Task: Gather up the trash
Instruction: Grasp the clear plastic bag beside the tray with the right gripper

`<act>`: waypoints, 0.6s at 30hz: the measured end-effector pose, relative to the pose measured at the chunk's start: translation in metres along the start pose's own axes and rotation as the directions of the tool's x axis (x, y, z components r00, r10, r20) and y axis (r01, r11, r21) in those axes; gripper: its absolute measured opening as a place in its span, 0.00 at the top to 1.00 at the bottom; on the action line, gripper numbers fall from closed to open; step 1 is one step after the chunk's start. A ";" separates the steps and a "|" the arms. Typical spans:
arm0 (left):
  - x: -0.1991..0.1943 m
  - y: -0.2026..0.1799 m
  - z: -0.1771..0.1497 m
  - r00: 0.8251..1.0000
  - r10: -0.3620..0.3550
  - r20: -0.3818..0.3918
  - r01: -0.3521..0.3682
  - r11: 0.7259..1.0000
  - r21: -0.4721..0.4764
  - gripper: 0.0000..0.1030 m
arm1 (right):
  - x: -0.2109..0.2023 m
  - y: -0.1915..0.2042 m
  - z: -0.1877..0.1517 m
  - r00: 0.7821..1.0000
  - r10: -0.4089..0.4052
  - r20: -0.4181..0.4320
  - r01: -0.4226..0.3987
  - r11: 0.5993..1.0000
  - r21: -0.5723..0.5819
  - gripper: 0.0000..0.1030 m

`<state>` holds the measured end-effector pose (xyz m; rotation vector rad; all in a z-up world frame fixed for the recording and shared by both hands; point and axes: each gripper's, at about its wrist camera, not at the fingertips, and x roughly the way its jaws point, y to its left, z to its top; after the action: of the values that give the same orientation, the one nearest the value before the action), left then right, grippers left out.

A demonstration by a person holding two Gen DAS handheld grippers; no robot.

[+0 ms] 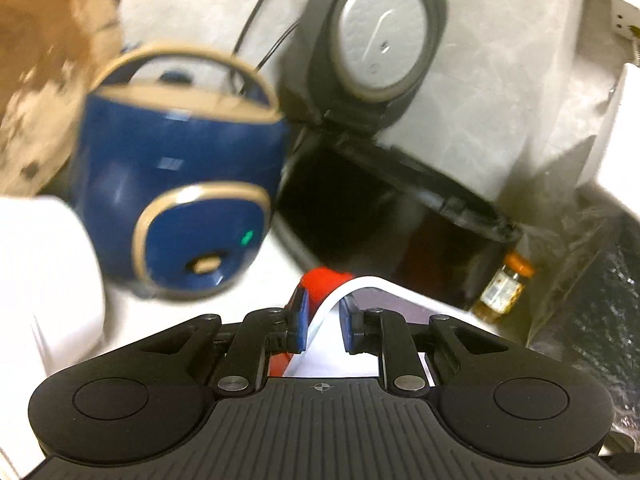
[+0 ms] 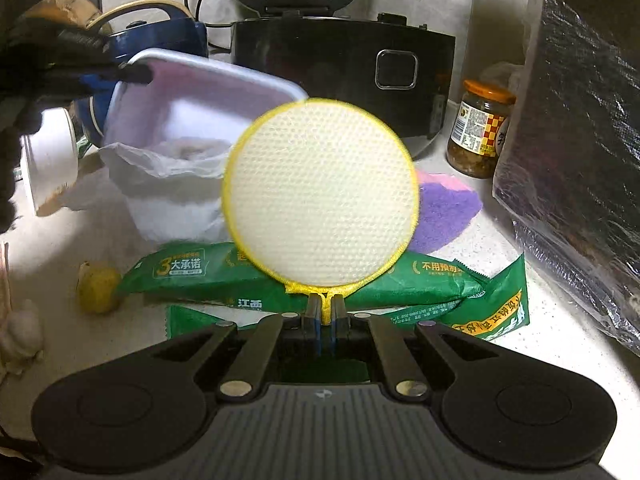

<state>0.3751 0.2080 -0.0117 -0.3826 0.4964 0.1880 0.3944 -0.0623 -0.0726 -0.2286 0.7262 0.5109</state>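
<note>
Tilting white tray [image 2: 200,92], bagged bin [image 2: 176,196] below

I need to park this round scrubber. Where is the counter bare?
Bare counter lies right of the green packets, before the foil-wrapped block. Another strip runs left of the lemon. The middle is crowded: white bag, purple cloth, jar.

The jar [image 2: 480,128] stands right of the rice cooker [image 2: 344,80]. The kettle [image 2: 160,32] stands left of it. The packets [image 2: 304,284] lie before the tray [image 2: 192,92].
</note>
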 end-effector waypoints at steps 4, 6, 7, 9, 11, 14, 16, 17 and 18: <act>0.010 0.008 -0.010 0.997 0.000 -0.079 -0.002 1.000 -0.019 0.83 | -0.018 0.007 0.011 0.998 -0.008 0.069 0.010 1.000 -0.022 0.66; 0.013 0.009 -0.014 0.995 -0.017 -0.093 0.015 1.000 -0.025 0.83 | -0.031 0.014 0.023 0.989 0.027 0.142 -0.020 0.999 -0.050 0.57; 0.013 0.010 -0.014 0.995 -0.027 -0.095 0.024 0.999 -0.027 0.83 | -0.035 0.020 0.029 0.984 0.053 0.171 -0.041 0.997 -0.072 0.50; 0.013 0.012 -0.014 0.994 -0.046 -0.099 0.043 0.999 -0.033 0.83 | -0.036 0.034 0.043 0.972 0.125 0.199 -0.100 0.986 -0.134 0.34; 0.014 0.016 -0.011 0.992 -0.064 -0.105 0.060 0.997 -0.042 0.83 | -0.024 0.059 0.055 0.963 0.207 0.172 -0.165 0.959 -0.232 0.28; 0.015 0.023 -0.008 0.990 -0.077 -0.115 0.072 0.996 -0.050 0.83 | 0.007 0.096 0.062 0.959 0.257 0.121 -0.199 0.911 -0.360 0.28; 0.016 0.026 -0.005 0.991 -0.072 -0.116 0.067 0.997 -0.047 0.83 | 0.034 0.117 0.062 0.967 0.244 0.078 -0.190 0.886 -0.423 0.27; 0.018 0.028 -0.004 0.991 -0.067 -0.117 0.062 0.997 -0.047 0.83 | 0.048 0.124 0.062 0.970 0.236 0.054 -0.188 0.876 -0.445 0.27; 0.021 0.029 -0.003 0.991 -0.064 -0.119 0.058 0.997 -0.050 0.83 | 0.063 0.130 0.061 0.975 0.222 0.026 -0.185 0.866 -0.465 0.27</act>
<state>0.3840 0.2355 -0.0335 -0.4555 0.5997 0.1179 0.4015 0.0939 -0.0742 -0.5778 0.5446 0.8914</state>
